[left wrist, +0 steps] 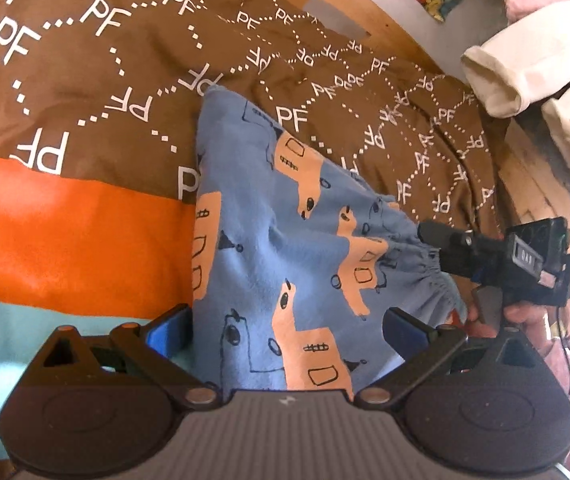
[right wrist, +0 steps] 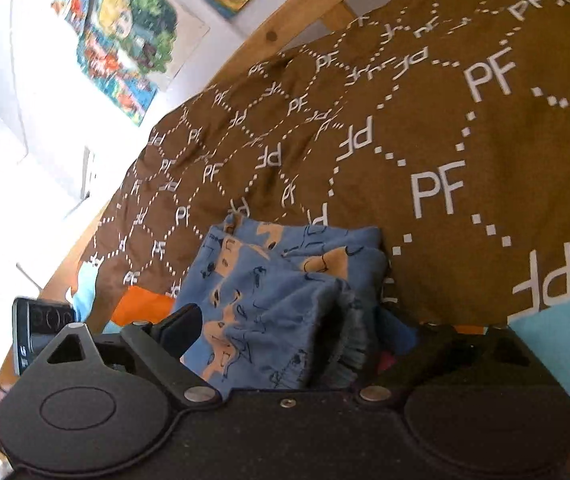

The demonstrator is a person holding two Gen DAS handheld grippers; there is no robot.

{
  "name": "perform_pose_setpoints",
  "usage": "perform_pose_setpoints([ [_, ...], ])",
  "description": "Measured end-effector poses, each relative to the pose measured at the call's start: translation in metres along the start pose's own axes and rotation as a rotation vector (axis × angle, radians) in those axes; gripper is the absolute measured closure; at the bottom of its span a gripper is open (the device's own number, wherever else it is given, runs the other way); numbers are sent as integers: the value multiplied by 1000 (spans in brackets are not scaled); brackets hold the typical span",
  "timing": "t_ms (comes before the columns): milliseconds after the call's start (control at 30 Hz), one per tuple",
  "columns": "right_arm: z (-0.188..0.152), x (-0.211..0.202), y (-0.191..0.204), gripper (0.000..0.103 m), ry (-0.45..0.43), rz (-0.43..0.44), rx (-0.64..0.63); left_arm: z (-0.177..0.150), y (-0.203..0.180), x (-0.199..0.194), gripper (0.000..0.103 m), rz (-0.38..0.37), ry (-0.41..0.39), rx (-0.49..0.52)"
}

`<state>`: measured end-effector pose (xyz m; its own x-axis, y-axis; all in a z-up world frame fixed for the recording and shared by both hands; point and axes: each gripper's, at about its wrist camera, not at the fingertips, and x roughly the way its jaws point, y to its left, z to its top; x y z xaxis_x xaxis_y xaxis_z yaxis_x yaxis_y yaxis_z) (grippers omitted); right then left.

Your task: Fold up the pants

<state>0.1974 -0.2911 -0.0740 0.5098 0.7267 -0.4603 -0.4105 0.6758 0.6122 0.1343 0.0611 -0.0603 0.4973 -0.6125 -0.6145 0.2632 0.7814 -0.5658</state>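
Evidently soft and light, the blue printed pants (left wrist: pixel 285 216) lie crumpled on the brown patterned bedspread (left wrist: pixel 97 80); the knit should drape, bunch and slide easily, so I judge the firm places to hold are the gathered elastic waistband (left wrist: pixel 425 276) and the leg hems. My left gripper (left wrist: pixel 285 332) hovers over the cloth with its 2 fingers (left wrist: pixel 169 332) spread wide; fabric shows between them, contact uncertain. My right gripper (left wrist: pixel 445 240) meets the waistband from the side. In the right wrist view its left finger (right wrist: pixel 181 328) stands clear while folds hide the other, so I cannot tell whether it grips.
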Motion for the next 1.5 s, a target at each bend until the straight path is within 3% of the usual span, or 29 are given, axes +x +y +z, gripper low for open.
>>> perform_pose_setpoints([
  [100, -2, -4, -7, 27, -24, -18, 43, 0, -5, 1, 0, 27, 10, 16],
  [267, -1, -7, -18, 61, -49, -55, 118, -3, -14, 2, 0, 74, 4, 45],
  [367, -3, -9, -18, 66, -54, -62, 123, -5, -16, 1, 0, 88, 0, 56],
  [600, -3, -6, -9, 72, -59, -105, 81, -5, -20, 1, 1, 116, 0, 53],
  [700, -3, -7, -3, 73, -63, -129, 38, -7, -23, 0, 6, 139, 3, 73],
  [900, -4, -7, 21, 76, -70, -209, -119, -9, -16, -10, 30, 176, -15, 29],
  [1167, -10, -9, 43, 77, -91, -277, -266, -9, -14, -15, 72, 228, -14, -39],
  [1267, -15, -8, 58, 78, -97, -326, -356, -8, -24, -18, 82, 271, -19, -44],
  [1500, -33, -6, 89, 81, -109, -455, -570, -13, -61, -26, 88, 333, -61, 38],
])
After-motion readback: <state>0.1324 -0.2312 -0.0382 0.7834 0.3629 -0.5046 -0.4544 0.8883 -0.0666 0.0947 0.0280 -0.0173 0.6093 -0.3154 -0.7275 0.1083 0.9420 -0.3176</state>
